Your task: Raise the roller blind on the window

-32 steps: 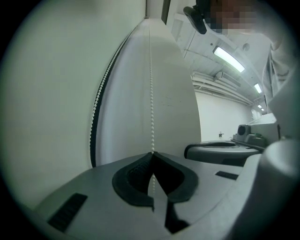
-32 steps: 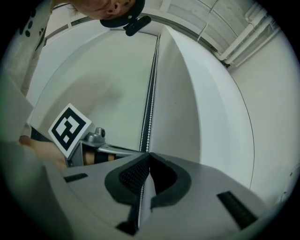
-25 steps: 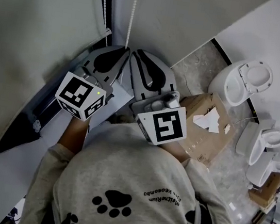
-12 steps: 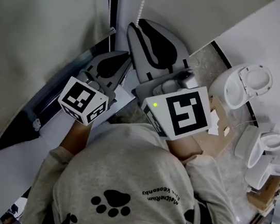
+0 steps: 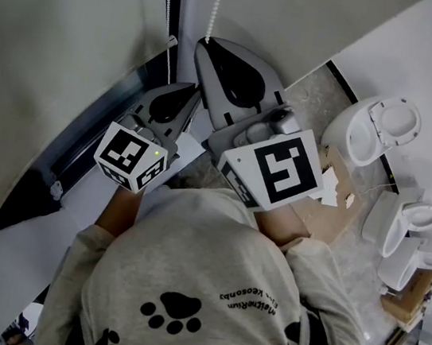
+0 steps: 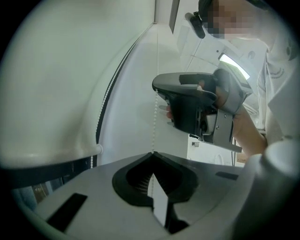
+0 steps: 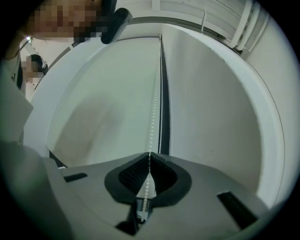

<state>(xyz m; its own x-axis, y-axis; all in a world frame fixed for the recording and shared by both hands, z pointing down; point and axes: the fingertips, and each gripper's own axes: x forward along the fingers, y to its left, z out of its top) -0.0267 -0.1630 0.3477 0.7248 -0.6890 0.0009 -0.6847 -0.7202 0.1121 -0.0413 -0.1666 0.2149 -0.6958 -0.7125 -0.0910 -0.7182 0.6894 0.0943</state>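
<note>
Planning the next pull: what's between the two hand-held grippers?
Only bead chain, running from the shut left hand-held gripper up to the right hand-held gripper, which just closed on it; the left gripper view shows this.

Dim and greyish throughout, almost drained of colour. Lit softly and evenly, with only a faint, wide shadow across the roller blind (image 7: 93,117) and no hard edges anywhere. Brightest at a light panel (image 6: 229,61) high in the left gripper view, slightly blown out. Strongly bowed by the wide-angle lenses, black at the corners of both gripper views. Blurred close to the lens, crisper on the bead chain (image 7: 153,108) farther off.
</note>
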